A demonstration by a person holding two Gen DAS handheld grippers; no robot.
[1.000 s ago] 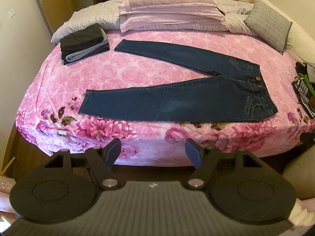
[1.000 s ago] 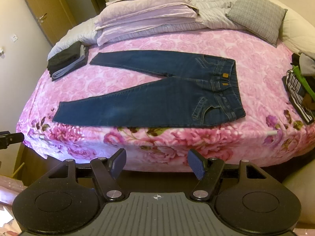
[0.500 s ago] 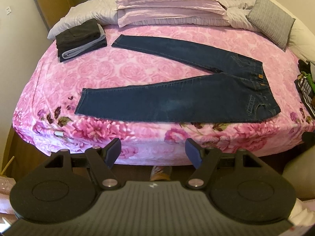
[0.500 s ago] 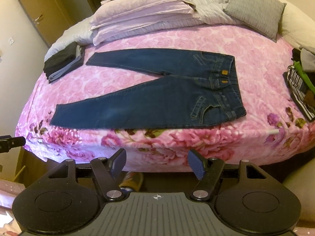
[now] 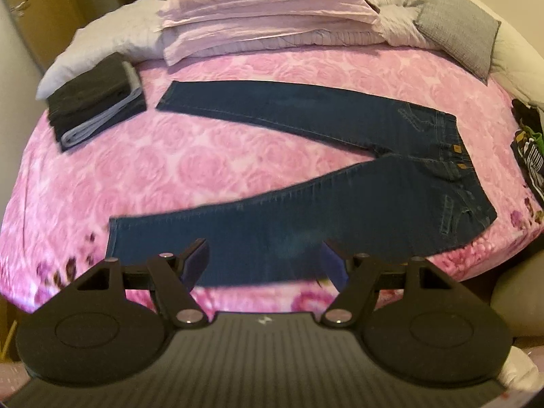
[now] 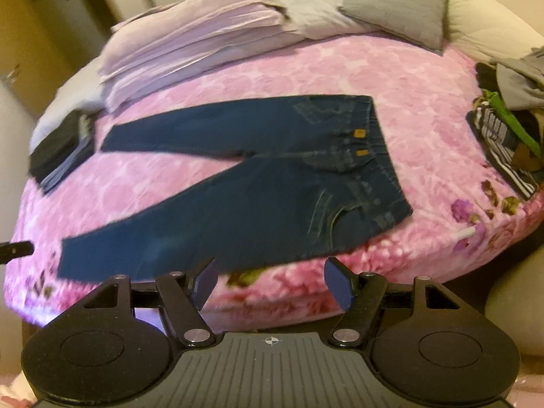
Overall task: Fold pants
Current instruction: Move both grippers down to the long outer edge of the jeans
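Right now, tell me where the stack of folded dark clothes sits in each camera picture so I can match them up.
Left wrist view: the stack of folded dark clothes sits upper left on the pink bedspread, just left of the far leg cuff of the jeans.
Right wrist view: the stack sits at the far left edge, again left of that cuff of the jeans.
Shared landmark: the grey pillow, upper right in both.

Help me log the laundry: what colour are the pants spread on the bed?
The pants are dark blue denim, clearest in the left wrist view.
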